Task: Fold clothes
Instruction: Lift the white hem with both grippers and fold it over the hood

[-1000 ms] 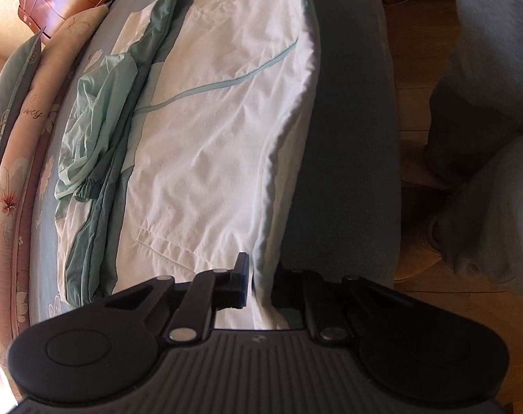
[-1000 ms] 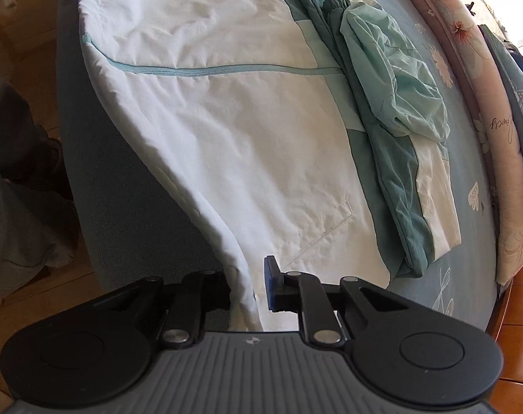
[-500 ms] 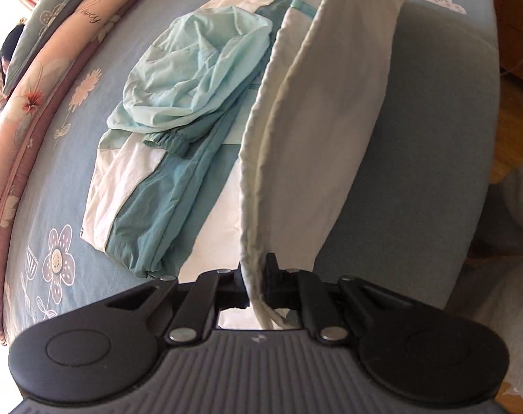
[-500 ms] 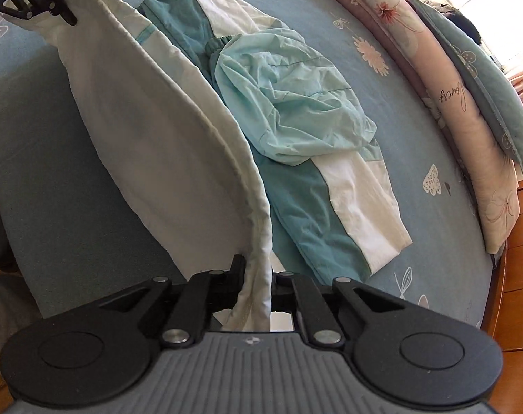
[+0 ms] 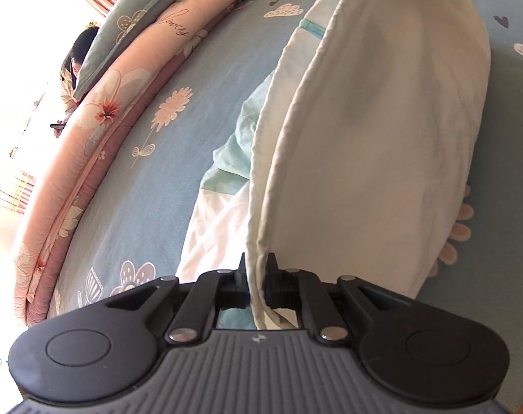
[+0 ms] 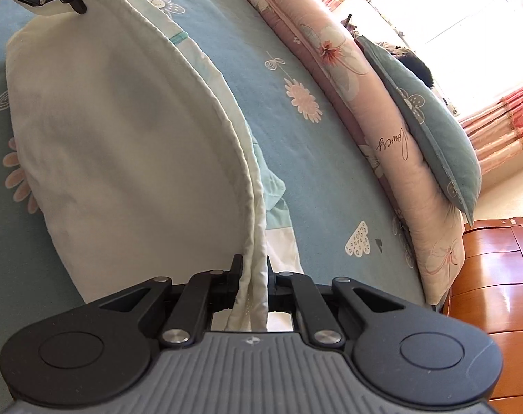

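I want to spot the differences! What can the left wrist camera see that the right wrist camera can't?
Only the left wrist view shows a person's dark hair behind the pillows clearly, beside bright window light. Only the right wrist view shows the shiny orange wooden cabinet. Both show the white fabric jacket hem, clamped by the left gripper and the right gripper, above the blue flowered bedsheet and pink flowered quilt roll.

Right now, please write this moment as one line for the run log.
step: fold in progress | left gripper: shut on white garment hem | right gripper: shut on same hem | garment: lifted over bed
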The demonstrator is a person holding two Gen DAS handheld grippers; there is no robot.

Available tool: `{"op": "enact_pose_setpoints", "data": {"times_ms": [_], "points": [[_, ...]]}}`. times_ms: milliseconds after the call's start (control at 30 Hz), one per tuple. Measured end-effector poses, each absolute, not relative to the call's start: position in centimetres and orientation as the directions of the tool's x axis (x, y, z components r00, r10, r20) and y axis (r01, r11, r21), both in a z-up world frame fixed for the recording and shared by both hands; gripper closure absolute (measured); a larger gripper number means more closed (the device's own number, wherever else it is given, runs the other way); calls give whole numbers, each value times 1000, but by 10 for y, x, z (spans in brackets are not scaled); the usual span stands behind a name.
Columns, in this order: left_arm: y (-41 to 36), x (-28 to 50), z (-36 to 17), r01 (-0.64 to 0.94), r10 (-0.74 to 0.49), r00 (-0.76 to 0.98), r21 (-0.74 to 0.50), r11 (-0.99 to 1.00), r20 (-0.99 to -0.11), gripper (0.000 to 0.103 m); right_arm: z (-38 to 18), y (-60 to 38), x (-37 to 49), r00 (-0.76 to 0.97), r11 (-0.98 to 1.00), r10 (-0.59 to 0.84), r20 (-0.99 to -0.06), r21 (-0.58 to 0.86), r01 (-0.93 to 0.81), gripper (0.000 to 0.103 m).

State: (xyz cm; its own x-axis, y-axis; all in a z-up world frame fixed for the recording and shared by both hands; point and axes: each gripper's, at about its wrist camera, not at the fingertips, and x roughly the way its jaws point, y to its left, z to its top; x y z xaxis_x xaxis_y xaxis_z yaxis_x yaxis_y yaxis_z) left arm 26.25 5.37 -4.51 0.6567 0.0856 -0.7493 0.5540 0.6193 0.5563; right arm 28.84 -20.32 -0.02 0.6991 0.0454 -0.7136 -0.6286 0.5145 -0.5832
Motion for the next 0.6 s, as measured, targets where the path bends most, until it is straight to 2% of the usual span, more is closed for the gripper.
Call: {"op": "enact_pose_setpoints", "data": {"times_ms": [200, 600], "points": [[64, 318, -57, 527, 94, 656, 545, 652, -749, 97, -13, -200, 346, 700, 538, 37, -713, -576, -615, 94], [77, 371, -86, 525, 94, 611, 491, 695, -786, 95, -42, -201, 408, 624, 596, 30, -781, -487, -638, 94]]}}
